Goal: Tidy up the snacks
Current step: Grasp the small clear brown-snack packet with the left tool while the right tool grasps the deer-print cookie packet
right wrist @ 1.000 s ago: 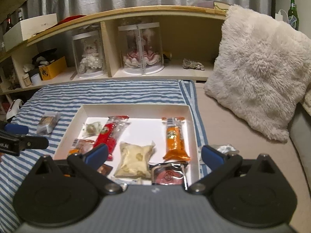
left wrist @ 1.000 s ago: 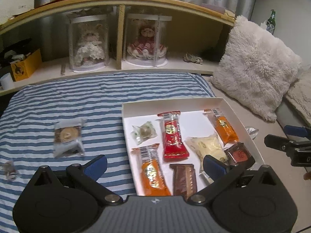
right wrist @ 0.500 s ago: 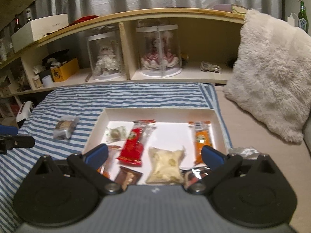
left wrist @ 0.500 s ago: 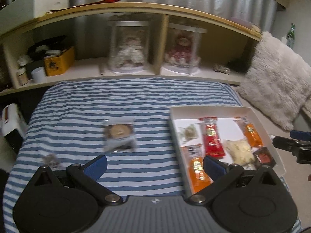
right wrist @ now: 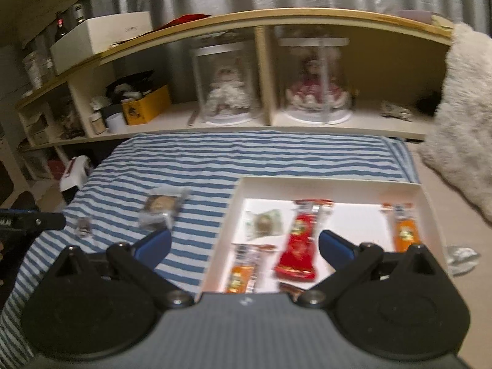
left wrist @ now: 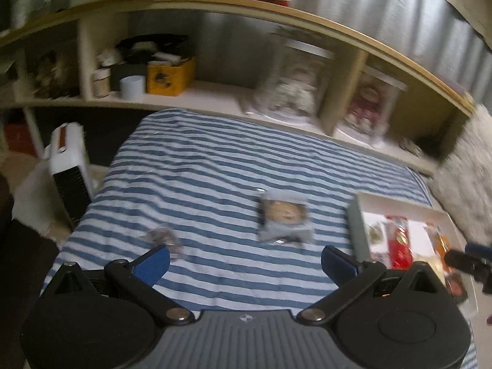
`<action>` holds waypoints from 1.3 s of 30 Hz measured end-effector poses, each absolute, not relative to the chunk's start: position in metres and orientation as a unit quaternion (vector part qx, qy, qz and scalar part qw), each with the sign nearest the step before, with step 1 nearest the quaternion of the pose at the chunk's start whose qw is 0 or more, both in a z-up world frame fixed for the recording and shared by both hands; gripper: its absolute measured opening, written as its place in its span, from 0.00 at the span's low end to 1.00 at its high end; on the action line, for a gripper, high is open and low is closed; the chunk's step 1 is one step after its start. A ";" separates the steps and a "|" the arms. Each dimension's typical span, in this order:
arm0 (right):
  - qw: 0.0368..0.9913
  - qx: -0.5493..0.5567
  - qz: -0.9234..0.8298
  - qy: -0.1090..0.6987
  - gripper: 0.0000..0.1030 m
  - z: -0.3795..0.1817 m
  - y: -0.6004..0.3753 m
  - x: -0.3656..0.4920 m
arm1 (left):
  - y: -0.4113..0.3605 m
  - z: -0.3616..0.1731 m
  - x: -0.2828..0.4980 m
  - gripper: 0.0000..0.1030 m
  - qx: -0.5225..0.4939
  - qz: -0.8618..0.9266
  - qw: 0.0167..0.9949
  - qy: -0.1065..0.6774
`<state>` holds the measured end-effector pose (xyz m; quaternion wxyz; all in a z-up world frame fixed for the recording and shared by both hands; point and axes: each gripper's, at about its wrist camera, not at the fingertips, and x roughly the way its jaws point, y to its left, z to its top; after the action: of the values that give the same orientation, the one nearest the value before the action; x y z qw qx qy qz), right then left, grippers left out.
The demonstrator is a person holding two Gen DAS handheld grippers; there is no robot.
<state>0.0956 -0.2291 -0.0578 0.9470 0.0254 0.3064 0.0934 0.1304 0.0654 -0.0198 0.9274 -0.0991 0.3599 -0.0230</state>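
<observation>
A white box (right wrist: 326, 181) on the striped bedspread holds several wrapped snacks, among them a red bar (right wrist: 299, 246) and orange bars (right wrist: 406, 230). The box also shows at the right of the left wrist view (left wrist: 399, 204). A clear-wrapped cookie (left wrist: 284, 218) lies on the stripes left of the box, ahead of my left gripper (left wrist: 246, 261), which is open and empty. A small wrapped candy (left wrist: 163, 236) lies by its left finger. My right gripper (right wrist: 244, 243) is open and empty over the box's near left edge. The cookie (right wrist: 161, 209) and candy (right wrist: 83, 226) show in its view too.
A curved wooden shelf (right wrist: 261, 117) with two cased dolls runs behind the bed. A fluffy white pillow (right wrist: 461, 117) sits at the right. A silver wrapper (right wrist: 461, 256) lies right of the box. A white appliance (left wrist: 69, 169) stands off the bed's left edge.
Both grippers have swung left. The left view now centres on the cookie and candy, with the box pushed to its right edge. Both stay open and empty.
</observation>
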 end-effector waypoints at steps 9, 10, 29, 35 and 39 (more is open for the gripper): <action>0.939 0.022 0.127 0.318 1.00 -0.071 -0.163 0.125 | 0.119 -0.042 0.150 1.00 -0.162 0.037 0.920 0.355; 0.939 0.022 0.125 0.320 1.00 -0.073 -0.155 0.130 | 0.123 -0.046 0.152 1.00 -0.168 0.041 0.918 0.357; 0.922 0.052 0.071 0.377 1.00 -0.121 -0.061 0.262 | 0.148 -0.119 0.208 0.99 -0.302 0.054 0.850 0.428; 0.904 0.057 0.066 0.418 0.92 -0.140 -0.039 0.297 | 0.155 -0.126 0.215 0.95 -0.344 0.073 0.844 0.405; 0.900 0.030 0.055 0.431 0.81 -0.154 -0.027 0.305 | 0.156 -0.128 0.219 0.91 -0.352 0.079 0.847 0.391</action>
<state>0.3047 -0.0269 -0.1539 0.9003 0.0302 0.4307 0.0545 0.2190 0.1560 -0.1285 0.8468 -0.3523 0.3906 0.0789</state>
